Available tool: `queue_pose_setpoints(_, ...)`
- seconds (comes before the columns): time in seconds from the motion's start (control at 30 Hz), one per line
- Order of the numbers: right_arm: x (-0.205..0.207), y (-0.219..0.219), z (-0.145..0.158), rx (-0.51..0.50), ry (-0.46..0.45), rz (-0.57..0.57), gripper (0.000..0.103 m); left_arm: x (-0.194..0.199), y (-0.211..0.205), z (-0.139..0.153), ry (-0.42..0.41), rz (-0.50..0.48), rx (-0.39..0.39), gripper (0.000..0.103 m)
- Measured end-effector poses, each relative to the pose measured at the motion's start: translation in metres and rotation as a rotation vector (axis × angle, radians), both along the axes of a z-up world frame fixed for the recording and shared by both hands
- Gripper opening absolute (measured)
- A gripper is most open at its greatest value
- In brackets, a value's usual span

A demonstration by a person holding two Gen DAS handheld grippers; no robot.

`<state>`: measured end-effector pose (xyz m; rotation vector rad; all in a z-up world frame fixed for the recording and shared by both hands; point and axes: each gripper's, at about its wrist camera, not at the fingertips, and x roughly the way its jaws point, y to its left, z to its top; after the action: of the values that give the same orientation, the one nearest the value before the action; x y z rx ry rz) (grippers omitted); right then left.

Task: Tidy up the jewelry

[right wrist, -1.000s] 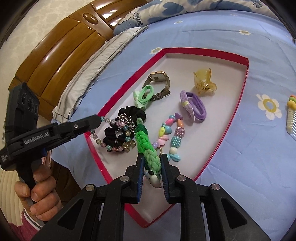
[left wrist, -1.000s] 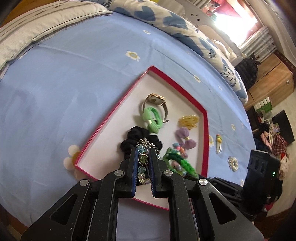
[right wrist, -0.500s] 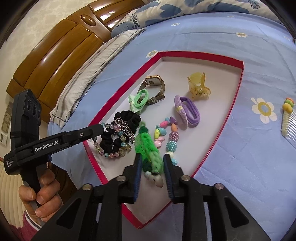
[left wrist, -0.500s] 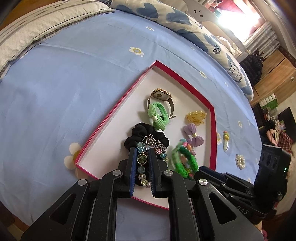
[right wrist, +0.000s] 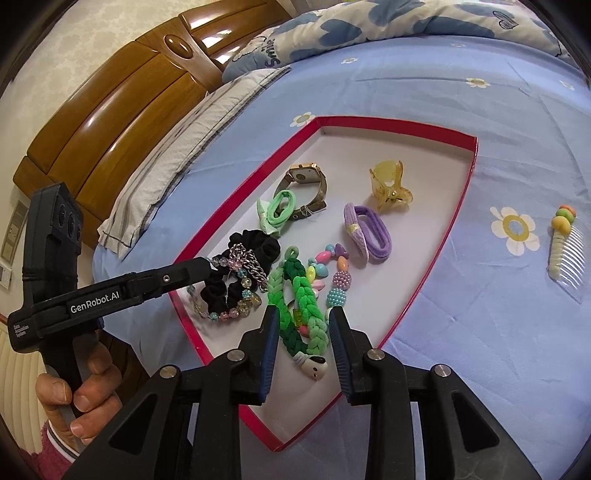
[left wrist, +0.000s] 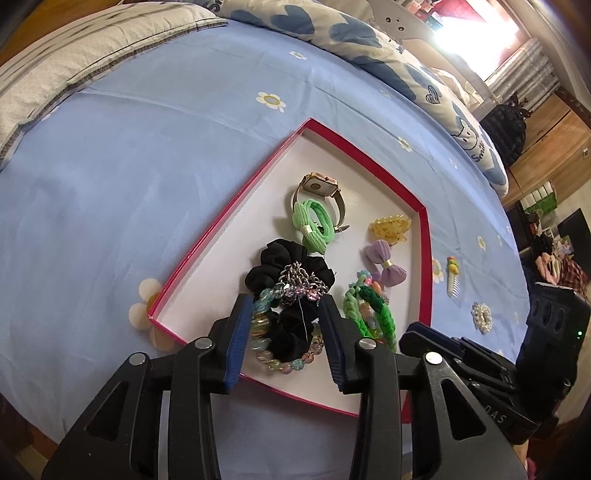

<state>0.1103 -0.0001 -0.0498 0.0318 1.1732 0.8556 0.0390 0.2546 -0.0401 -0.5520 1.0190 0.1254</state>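
A red-rimmed box (left wrist: 424,258) (right wrist: 461,192) with a white floor lies on the blue bedsheet. In it are a watch (left wrist: 319,184), a green hair tie (left wrist: 314,225), a black scrunchie (left wrist: 284,266), a yellow claw clip (right wrist: 388,184) and a purple hair tie (right wrist: 367,230). My left gripper (left wrist: 284,321) is open over the pastel bead bracelet (left wrist: 284,363), which lies on the scrunchie. My right gripper (right wrist: 301,328) is open around the green braided strap (right wrist: 299,299), which lies on the box floor beside a coloured bead string (right wrist: 332,273).
A comb clip (right wrist: 567,247) and a pearl ring piece (left wrist: 482,315) lie on the sheet right of the box. A wooden headboard (right wrist: 122,103) and pillows (right wrist: 332,33) are at the back. The bed edge runs just behind both grippers.
Both grippers have opened. The left let go of the bead bracelet and the right let go of the green braided strap; both items now rest in the box.
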Motion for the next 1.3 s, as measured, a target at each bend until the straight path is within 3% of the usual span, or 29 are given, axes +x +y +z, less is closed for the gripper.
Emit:
queue_pose_setpoints(0.07, -0.001, -0.003, 0.003, 0.007, -0.007, -0.005, 0.033, -0.001, -0.001, 0.001, 0.001, -0.001, -0.002, 0.039)
queue_pose_setpoints(0.13, -0.003, -0.006, 0.006, 0.018, -0.015, -0.013, 0.044, -0.002, 0.0, 0.002, 0.001, 0.001, -0.003, 0.045)
queue_pose_setpoints(0.2, -0.005, -0.01, 0.009, 0.031, -0.024, -0.021, 0.049, -0.005, -0.001, 0.004, -0.004, 0.002, 0.002, 0.045)
queue_pose_setpoints(0.33, -0.008, -0.018, 0.014, 0.054, -0.033, -0.041, 0.05, -0.011, -0.003, 0.006, -0.006, 0.001, 0.0, 0.045)
queue_pose_setpoints(0.5, -0.012, -0.026, 0.019, 0.083, -0.042, -0.064, 0.058, -0.018, -0.007, 0.012, -0.015, -0.002, 0.005, 0.053)
queue_pose_setpoints(0.73, -0.017, -0.044, 0.021, 0.166, -0.019, -0.122, 0.076, -0.037, -0.012, 0.022, -0.041, 0.016, 0.008, 0.081)
queue_pose_setpoints(0.87, -0.025, -0.056, 0.02, 0.208, 0.0, -0.158, 0.078, -0.05, -0.017, 0.024, -0.047, 0.03, 0.009, 0.082)
queue_pose_setpoints(0.97, -0.033, -0.065, 0.02, 0.23, 0.008, -0.185, 0.081, -0.06, -0.026, 0.026, -0.044, 0.036, 0.063, 0.082)
queue_pose_setpoints(1.17, -0.048, -0.08, 0.03, 0.225, -0.084, -0.201, 0.085, -0.076, -0.044, 0.03, -0.052, 0.033, 0.16, 0.085)
queue_pose_setpoints(1.3, -0.055, -0.089, 0.035, 0.207, -0.117, -0.214, 0.087, -0.083, -0.051, 0.032, -0.045, 0.03, 0.185, 0.086)
